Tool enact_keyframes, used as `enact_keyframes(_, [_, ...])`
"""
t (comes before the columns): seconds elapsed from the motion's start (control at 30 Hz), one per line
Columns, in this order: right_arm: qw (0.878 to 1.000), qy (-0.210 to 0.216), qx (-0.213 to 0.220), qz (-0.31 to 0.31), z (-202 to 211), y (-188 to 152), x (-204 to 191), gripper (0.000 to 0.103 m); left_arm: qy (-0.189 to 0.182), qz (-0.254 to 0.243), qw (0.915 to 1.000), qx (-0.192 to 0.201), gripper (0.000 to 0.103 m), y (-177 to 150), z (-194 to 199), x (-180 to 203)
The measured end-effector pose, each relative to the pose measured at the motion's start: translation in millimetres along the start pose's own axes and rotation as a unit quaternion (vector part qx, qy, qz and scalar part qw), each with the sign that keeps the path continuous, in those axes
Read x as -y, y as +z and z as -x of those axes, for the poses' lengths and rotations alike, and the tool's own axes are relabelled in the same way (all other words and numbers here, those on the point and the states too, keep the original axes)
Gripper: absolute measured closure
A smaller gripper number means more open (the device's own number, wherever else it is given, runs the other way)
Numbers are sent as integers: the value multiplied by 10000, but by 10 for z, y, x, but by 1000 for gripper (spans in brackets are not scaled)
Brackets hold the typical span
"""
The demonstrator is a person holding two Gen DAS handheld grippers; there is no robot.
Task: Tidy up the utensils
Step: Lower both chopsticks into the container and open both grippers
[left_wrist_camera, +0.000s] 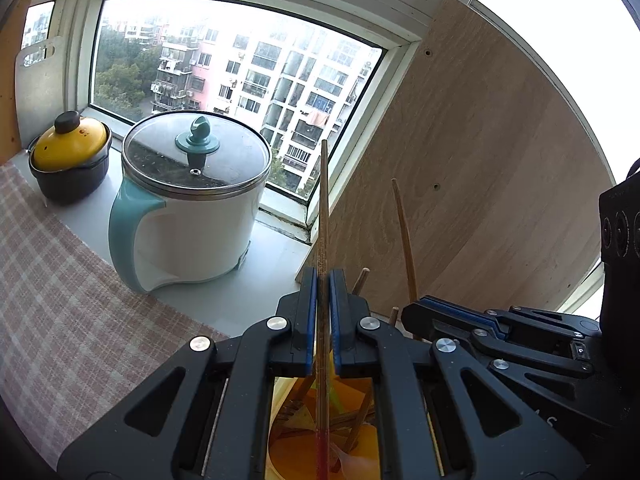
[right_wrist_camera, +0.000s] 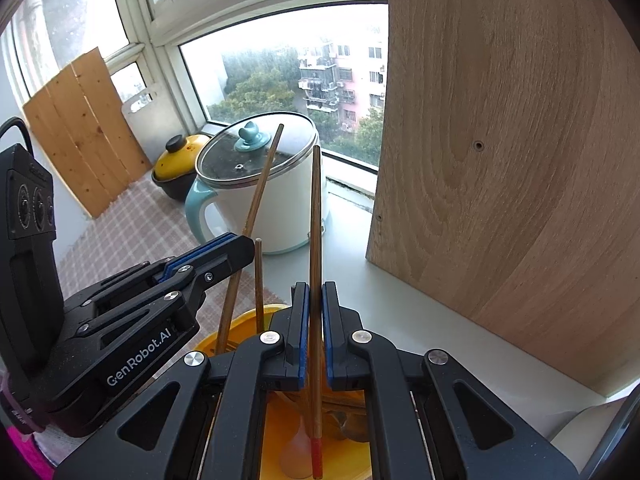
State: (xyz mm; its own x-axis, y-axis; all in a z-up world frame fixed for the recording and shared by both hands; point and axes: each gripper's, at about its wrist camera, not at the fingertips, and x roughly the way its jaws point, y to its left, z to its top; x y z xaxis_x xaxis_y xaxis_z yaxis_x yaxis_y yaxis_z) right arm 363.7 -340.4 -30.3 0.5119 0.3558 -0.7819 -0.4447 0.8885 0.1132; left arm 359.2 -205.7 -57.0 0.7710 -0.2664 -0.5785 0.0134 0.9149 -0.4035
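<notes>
Left wrist: left gripper tight around upright chopstick.

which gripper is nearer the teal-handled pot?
Left. The left gripper, shut on a chopstick, sits on the side toward the teal-handled pot. The right gripper, shut on another chopstick, sits farther over, beside the wooden board.

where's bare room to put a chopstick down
Free: white sill between kettle and wood panel, and checked cloth left of the kettle. Crowded: yellow holder under both grippers, full of chopsticks.
</notes>
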Motion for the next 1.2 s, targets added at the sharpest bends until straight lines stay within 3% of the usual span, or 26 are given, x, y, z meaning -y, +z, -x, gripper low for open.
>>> enact_keyframes(0.33, [10000,31,-36,15,34,-114,-18,98,23,-168,9998,-109,99,-126,127,-9])
enact_keyframes(0.8, [9990,-323,-222,225,146,-319,-75,98,-33,-461,9984,-330,98,-247,409,95])
enact_keyframes(1.2, [9989,-373,-48,296,540,-566,-191,98,59,-690,9973,-238,98,-419,948,183])
